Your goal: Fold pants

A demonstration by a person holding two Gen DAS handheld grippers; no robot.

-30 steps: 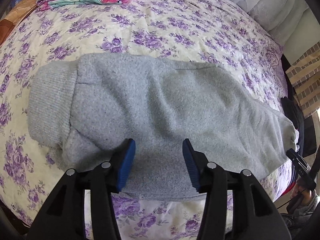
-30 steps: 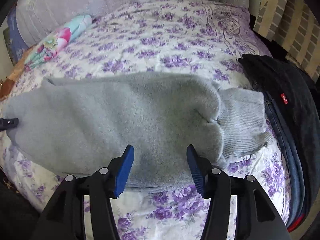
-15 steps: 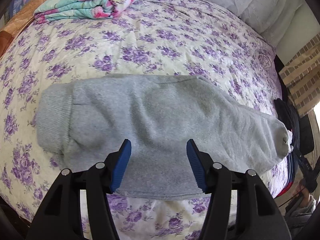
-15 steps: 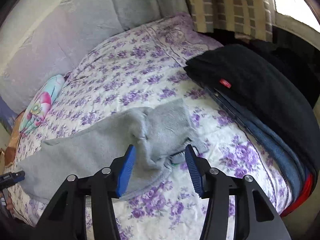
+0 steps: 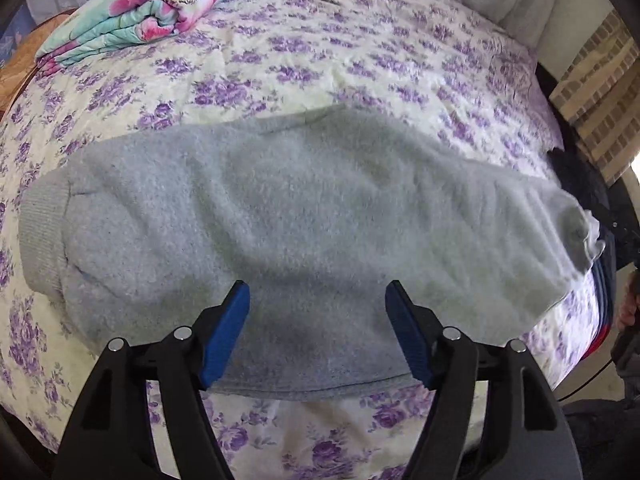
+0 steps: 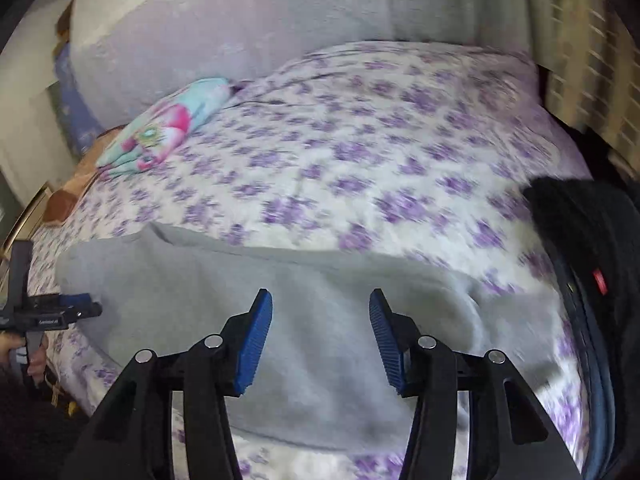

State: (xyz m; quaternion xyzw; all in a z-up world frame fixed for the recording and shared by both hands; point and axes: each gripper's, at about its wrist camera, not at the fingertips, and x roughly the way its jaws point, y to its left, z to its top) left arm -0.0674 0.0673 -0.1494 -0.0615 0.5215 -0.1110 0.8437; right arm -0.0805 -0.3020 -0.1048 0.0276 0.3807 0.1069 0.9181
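Note:
Grey fleece pants [image 5: 280, 216] lie flat across the purple-flowered bedspread [image 5: 320, 56], folded lengthwise, with a ribbed cuff at the left end [image 5: 40, 232] and the other end at the right. My left gripper [image 5: 318, 332] is open and empty, hovering above the pants' near edge. In the right wrist view the pants [image 6: 320, 312] fill the lower middle. My right gripper [image 6: 320, 340] is open and empty above them. The left gripper's tip [image 6: 76, 310] shows at that view's left edge, beside the pants' left end.
A folded floral blanket [image 5: 140, 8] lies at the far left of the bed. A stack of dark folded clothes [image 6: 592, 264] sits at the bed's right edge. Grey headboard cushions [image 6: 240, 28] stand behind. A brick-patterned wall [image 5: 600, 92] is at the right.
The right gripper's view swung out to the dark clothes pile and back left over the pants; it is motion-blurred now. The left gripper rose, then moved closer. Both stayed open.

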